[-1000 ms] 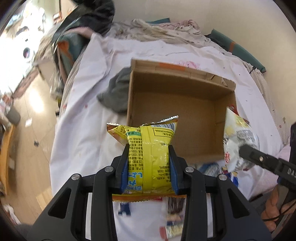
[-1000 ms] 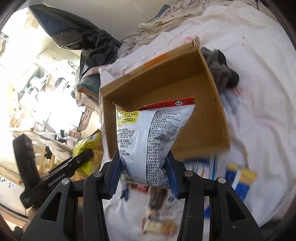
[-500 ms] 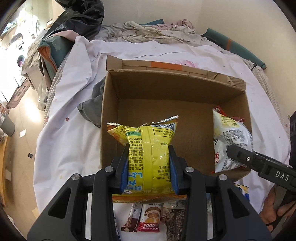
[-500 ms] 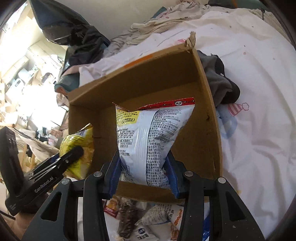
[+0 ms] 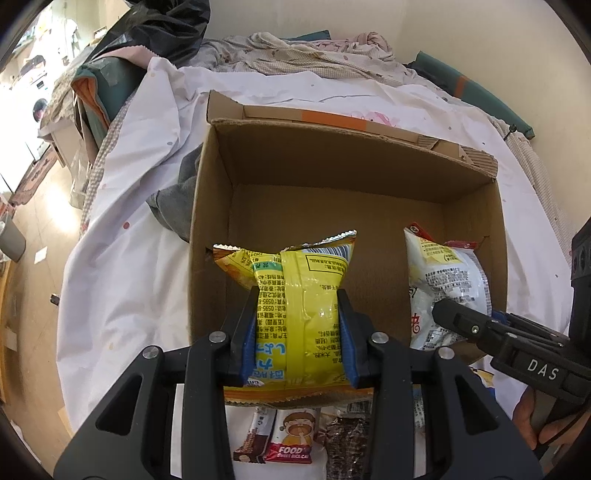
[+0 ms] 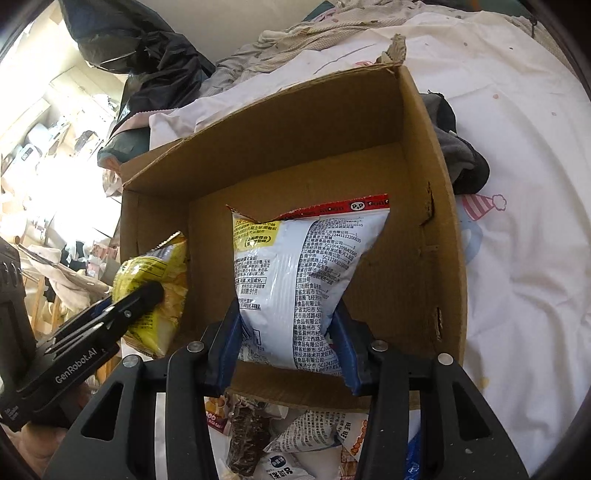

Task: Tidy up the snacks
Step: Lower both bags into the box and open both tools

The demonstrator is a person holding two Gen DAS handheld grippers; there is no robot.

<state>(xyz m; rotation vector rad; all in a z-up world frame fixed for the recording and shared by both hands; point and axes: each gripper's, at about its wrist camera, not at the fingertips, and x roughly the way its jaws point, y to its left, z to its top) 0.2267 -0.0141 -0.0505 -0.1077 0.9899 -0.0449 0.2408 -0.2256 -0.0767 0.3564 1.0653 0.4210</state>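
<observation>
- The left gripper (image 5: 301, 321) is squeezed tight on a yellow snack bag (image 5: 295, 314). Its blue pads press in on both sides of the bag.
- The yellow snack bag stands up between the fingers. Its top is over the near left part of the cardboard box (image 5: 332, 177).
- The right gripper (image 6: 290, 339) is squeezed tight on a white snack bag (image 6: 299, 280) with a red strip on top.
- The white snack bag sticks up in front of the right gripper, over the near right part of the box.
- The box is open on top and sits right in front of both grippers. It lies on a white sheet (image 5: 122, 258).
- The near wall of the box is just under the two bags. I cannot tell if the bags touch the bottom of the box.
- Just to the left of the box, past the left gripper, a gray cloth (image 5: 177, 199) lies bunched up and touches the box wall.
- Below both grippers, on the near side of the box, small snack packs (image 5: 288, 439) lie in a pile on the sheet. One is dark brown (image 6: 245, 435).
- Far in front, behind the box, there are rumpled blankets (image 5: 295, 55) and a black bag (image 5: 162, 26).
- In the left view, a hand (image 5: 546, 424) shows at the right edge, holding the right gripper's handle.
</observation>
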